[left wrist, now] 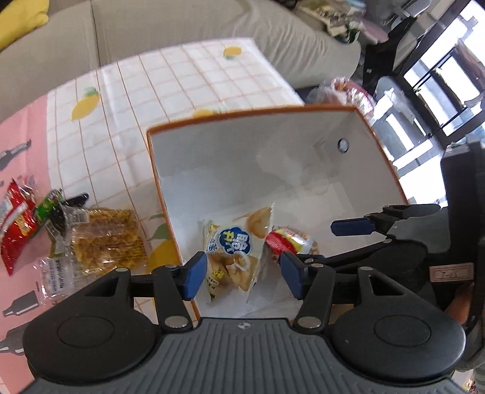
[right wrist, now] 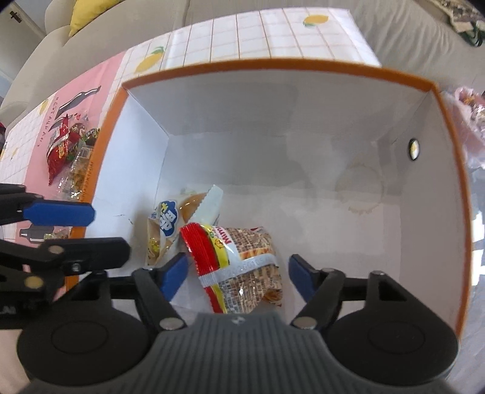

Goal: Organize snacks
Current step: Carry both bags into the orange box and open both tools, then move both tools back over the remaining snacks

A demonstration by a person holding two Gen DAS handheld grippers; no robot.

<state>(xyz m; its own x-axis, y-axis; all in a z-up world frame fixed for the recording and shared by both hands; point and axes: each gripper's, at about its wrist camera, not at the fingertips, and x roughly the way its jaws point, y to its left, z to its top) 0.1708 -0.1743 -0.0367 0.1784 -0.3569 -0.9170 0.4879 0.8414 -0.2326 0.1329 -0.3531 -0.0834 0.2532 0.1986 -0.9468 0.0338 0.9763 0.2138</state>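
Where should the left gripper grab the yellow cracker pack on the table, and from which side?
Probably straight from above, across the narrower width of the yellow cracker pack. It lies flat on the tablecloth, beside the box, so no edge stands up to pinch. The middle looks bulkiest; its clear end is overlapped by other wrappers. The left gripper is open.

Both grippers (left wrist: 242,277) (right wrist: 236,277) wide apart, empty

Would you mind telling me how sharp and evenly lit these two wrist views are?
Left wrist view: windows at upper right blown out, sofa and tablecloth smeared. Right wrist view: box rim bowed by the fisheye, red-striped packet sharp, with glare spots.
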